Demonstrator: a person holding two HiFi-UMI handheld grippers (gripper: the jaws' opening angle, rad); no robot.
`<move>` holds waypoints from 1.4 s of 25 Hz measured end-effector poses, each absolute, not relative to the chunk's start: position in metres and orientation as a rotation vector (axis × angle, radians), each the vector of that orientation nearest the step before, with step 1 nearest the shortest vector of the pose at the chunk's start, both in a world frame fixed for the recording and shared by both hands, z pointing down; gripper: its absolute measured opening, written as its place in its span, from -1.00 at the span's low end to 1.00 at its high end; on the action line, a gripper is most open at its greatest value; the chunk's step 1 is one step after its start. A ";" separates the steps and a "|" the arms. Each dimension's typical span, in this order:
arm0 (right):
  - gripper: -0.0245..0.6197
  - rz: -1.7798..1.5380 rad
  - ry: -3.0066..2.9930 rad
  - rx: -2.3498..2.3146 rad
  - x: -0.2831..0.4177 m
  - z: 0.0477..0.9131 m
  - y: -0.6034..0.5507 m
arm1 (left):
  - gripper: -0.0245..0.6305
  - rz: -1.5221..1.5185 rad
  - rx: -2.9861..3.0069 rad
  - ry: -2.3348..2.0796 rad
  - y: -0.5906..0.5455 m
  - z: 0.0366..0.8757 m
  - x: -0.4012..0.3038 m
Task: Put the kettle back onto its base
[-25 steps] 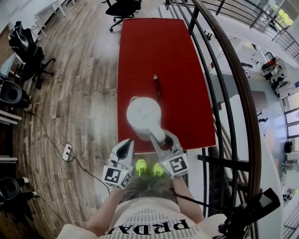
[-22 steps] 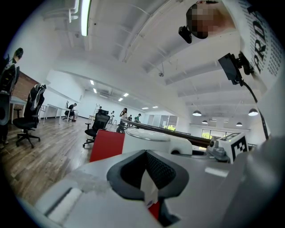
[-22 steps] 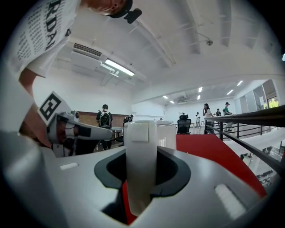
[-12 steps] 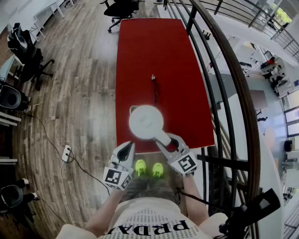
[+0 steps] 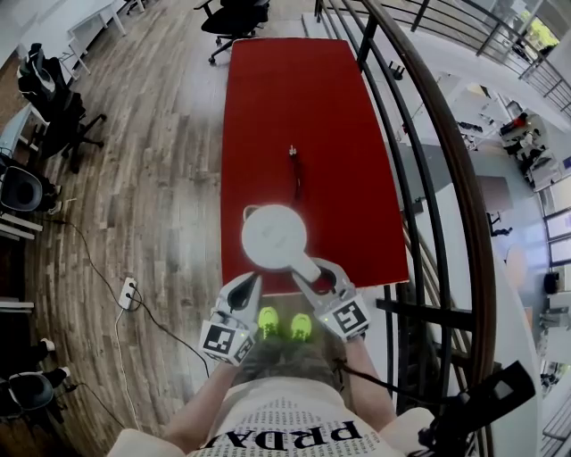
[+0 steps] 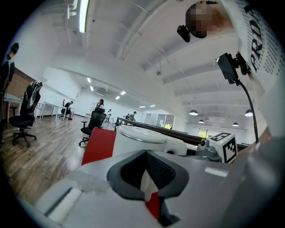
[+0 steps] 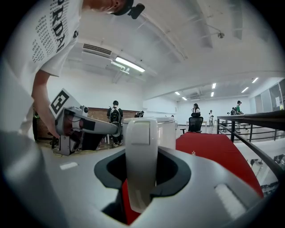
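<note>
My printed white shirt fills the lower edge of the head view, and below my forearms my two green shoes stand on the floor just short of the worktop's near edge. My left claw points forward just left of the kettle, its jaws brought together with nothing between them; in the left gripper view the kettle's white body shows beyond the tips, apart from them. My right claw has its jaws clamped on the kettle handle, which stands upright between the pads in the right gripper view. The kettle, white with a round lid, sits upright over the near end of the red worktop, slightly left of its midline; I cannot tell whether its bottom touches the surface. Further along the worktop, well apart from the kettle, lies a small object with a dark lead trailing toward me. To the left, a power strip with its cable lies on the wooden floor. To the right runs a dark railing. Beyond the worktop's far end stands a black office chair.
</note>
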State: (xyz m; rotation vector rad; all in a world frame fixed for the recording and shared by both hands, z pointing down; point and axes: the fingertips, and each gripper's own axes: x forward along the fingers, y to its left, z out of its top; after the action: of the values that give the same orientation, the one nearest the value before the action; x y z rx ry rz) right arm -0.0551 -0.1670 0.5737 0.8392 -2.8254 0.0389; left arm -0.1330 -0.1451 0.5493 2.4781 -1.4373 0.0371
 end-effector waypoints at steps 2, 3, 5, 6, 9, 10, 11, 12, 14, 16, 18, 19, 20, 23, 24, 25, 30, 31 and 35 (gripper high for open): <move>-0.54 0.033 -2.827 0.830 -0.055 0.574 -0.167 | -0.95 0.042 2.482 -1.443 -0.146 0.550 -0.135; -0.54 0.033 -2.830 0.827 -0.055 0.574 -0.167 | -0.95 0.045 2.485 -1.445 -0.146 0.550 -0.136; -0.54 0.032 -2.842 0.822 -0.057 0.573 -0.166 | -0.95 0.046 2.485 -1.446 -0.146 0.550 -0.137; -0.54 0.027 -2.846 0.815 -0.058 0.572 -0.165 | -0.95 0.045 2.484 -1.447 -0.146 0.550 -0.138; -0.44 0.002 -2.841 0.776 -0.060 0.574 -0.159 | -0.95 0.049 2.489 -1.449 -0.145 0.552 -0.138; -0.40 0.002 -2.837 0.765 -0.061 0.575 -0.157 | -0.95 0.050 2.487 -1.450 -0.145 0.552 -0.138; -0.33 0.002 -2.831 0.753 -0.062 0.576 -0.155 | -0.95 0.048 2.484 -1.450 -0.145 0.553 -0.138; -0.25 0.003 -2.826 0.744 -0.063 0.576 -0.153 | -0.95 0.046 2.480 -1.450 -0.145 0.553 -0.139; -0.01 0.012 -2.824 0.747 -0.064 0.575 -0.150 | -0.95 0.043 2.476 -1.450 -0.146 0.552 -0.140; 0.04 0.022 -2.821 0.764 -0.062 0.574 -0.149 | -0.95 0.044 2.475 -1.449 -0.147 0.551 -0.141; 0.04 0.040 -2.830 0.778 -0.059 0.574 -0.149 | -0.95 0.047 2.483 -1.439 -0.147 0.551 -0.139; 0.04 0.048 -2.836 0.780 -0.058 0.572 -0.148 | -0.95 0.047 2.486 -1.432 -0.147 0.551 -0.138; 0.04 0.056 -2.842 0.782 -0.057 0.569 -0.148 | -0.95 0.046 2.490 -1.425 -0.146 0.551 -0.137; 0.09 0.072 -2.861 0.776 -0.055 0.557 -0.145 | -0.95 0.039 2.507 -1.412 -0.144 0.543 -0.135; 0.10 0.071 -2.861 0.771 -0.054 0.552 -0.144 | -0.95 0.037 2.510 -1.411 -0.143 0.538 -0.134; 0.10 0.065 -2.858 0.767 -0.052 0.548 -0.144 | -0.95 0.035 2.514 -1.410 -0.143 0.534 -0.133; 0.06 -0.012 -2.820 0.781 -0.047 0.534 -0.151 | -0.95 0.006 2.555 -1.400 -0.147 0.514 -0.125; -0.02 -0.031 -2.806 0.790 -0.046 0.532 -0.152 | -0.95 0.000 2.565 -1.397 -0.148 0.510 -0.123; -0.43 -0.103 -2.720 0.813 -0.041 0.526 -0.157 | -0.95 -0.029 2.600 -1.394 -0.154 0.494 -0.119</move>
State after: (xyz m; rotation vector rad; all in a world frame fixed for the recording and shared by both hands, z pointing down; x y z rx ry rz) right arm -0.0411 -0.1568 0.5263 0.8129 -2.7198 -0.1031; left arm -0.1188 -0.1541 0.4941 2.5997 -1.3944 -0.0290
